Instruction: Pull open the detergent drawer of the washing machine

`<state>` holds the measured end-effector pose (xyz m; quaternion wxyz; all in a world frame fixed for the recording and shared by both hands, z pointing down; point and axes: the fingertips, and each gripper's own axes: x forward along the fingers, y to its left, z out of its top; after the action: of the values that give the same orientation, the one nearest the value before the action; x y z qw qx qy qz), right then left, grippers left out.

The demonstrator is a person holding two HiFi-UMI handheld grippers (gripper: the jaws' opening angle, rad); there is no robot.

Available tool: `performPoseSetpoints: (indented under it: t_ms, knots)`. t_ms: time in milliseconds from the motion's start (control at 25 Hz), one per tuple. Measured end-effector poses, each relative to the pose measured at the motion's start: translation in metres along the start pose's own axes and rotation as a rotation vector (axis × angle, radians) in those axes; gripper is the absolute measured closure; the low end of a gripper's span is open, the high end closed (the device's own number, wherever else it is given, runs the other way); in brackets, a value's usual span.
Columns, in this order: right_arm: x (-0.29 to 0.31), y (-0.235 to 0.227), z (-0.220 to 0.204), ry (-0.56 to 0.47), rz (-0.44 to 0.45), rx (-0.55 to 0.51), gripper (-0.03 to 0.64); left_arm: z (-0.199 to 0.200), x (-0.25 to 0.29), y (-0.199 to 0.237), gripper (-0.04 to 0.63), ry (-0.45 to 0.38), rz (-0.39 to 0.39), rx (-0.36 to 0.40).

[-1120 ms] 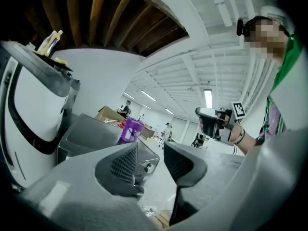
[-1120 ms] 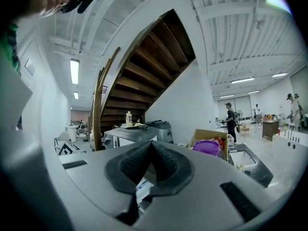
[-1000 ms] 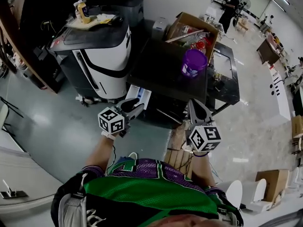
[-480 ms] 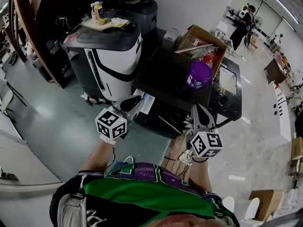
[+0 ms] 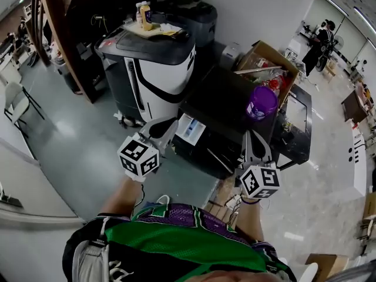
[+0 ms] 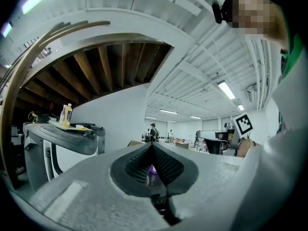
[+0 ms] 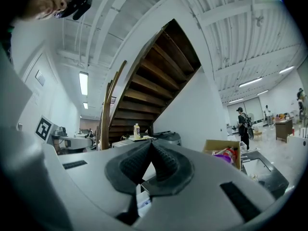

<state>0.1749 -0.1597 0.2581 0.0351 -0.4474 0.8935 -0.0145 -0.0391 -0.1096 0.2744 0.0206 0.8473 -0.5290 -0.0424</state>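
I stand on a glossy grey floor [image 5: 70,140] in a big white-walled hall, with a wooden staircase [image 7: 154,76] rising at the far left. The washing machine [image 5: 217,98] is the boxy black cabinet just ahead of me, with a matt dark top. A round purple tub [image 5: 262,103] sits on its right side, and an open cardboard box [image 5: 264,60] of clutter stands behind that. The detergent drawer [image 5: 191,129] appears to be the pale, flat panel at the machine's near left corner, but I cannot tell for sure. To the left stands a rounded white and black unit [image 5: 155,69] with bottles on its lid.

My left gripper [image 5: 170,123] is near that panel and not touching it. Its ribbed dark pads have just been closing and now meet with nothing between them. My right gripper [image 5: 252,137] is near the machine's front, with its jaws pressed together and empty.
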Motion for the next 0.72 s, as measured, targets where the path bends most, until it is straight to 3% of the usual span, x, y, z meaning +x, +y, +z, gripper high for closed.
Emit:
performPoseSetpoints:
  t_ms: [320,720]
  knots:
    - [0.009,0.011,0.001,0.008,0.007,-0.032,0.615,0.009,-0.010,0.014,0.580,-0.025,0.051,0.022]
    - [0.010,0.010,0.000,0.008,-0.003,-0.034,0.615,0.008,-0.010,0.019,0.580,-0.022,0.058,0.035]
